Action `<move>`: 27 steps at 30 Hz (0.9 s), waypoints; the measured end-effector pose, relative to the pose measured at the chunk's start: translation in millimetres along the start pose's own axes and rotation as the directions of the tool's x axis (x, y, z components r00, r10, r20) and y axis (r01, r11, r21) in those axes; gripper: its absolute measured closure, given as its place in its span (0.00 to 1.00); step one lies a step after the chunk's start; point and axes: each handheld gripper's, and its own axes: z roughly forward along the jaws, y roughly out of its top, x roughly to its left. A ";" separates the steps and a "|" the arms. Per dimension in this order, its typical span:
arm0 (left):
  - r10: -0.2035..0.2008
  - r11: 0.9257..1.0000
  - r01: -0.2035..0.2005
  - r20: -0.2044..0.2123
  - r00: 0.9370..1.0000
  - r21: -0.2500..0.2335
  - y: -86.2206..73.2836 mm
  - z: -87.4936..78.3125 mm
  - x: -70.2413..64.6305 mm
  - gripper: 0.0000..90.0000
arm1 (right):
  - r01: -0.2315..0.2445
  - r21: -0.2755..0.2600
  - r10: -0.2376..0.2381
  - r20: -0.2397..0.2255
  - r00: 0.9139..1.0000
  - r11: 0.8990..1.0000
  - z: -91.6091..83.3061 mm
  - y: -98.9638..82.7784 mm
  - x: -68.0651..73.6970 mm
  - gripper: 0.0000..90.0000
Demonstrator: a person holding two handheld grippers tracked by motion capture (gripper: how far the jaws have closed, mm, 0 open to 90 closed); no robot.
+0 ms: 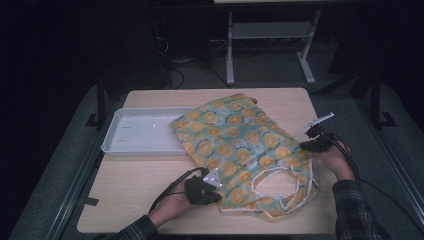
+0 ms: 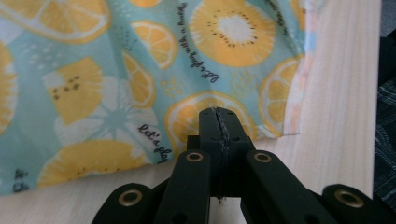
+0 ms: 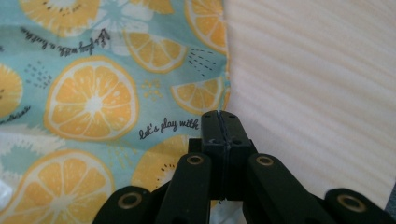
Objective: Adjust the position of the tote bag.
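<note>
Lying spread flat over the wooden table point(image 1: 150, 185), right of the white tray point(image 1: 115, 142): lemon-print tote bag point(image 1: 240, 145), handles toward the near edge. Left gripper point(image 2: 219, 123) pressed together at the bag's near hem; right gripper point(image 3: 220, 126) pressed together at its right edge. Cloth between either pair of jaws: cannot tell. No fold made yet, apparently.

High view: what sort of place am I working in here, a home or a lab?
Probably a lab or recording workstation, not a home: a bare wooden table in a dark room, cables on the floor behind it, and a metal stand frame beyond.
</note>
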 end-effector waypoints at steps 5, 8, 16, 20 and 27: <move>0.008 1.000 -0.008 -0.029 1.000 0.012 -1.8 -2.6 2.5 1.00 | 0.008 -0.012 -0.008 -0.004 1.000 1.000 -6.7 -13.9 5.0 0.99; 0.033 0.999 -0.030 -0.064 0.997 0.040 -2.8 -5.7 5.6 1.00 | 0.010 -0.003 -0.010 -0.009 1.000 1.000 -10.5 -23.5 8.5 0.99; 0.014 0.999 -0.009 -0.108 0.994 0.053 -7.9 -11.3 19.4 1.00 | 0.030 0.021 -0.029 -0.032 0.999 0.999 -20.4 -40.5 20.7 0.99; -0.006 0.999 0.012 -0.119 0.993 0.048 -12.7 -15.1 30.3 1.00 | 0.065 0.037 -0.064 -0.041 0.997 0.997 -24.2 -48.0 32.9 0.99; -0.035 0.998 0.042 -0.142 0.989 0.048 -19.5 -21.3 47.3 1.00 | 0.093 0.047 -0.090 -0.067 0.994 0.995 -32.8 -56.6 53.9 0.99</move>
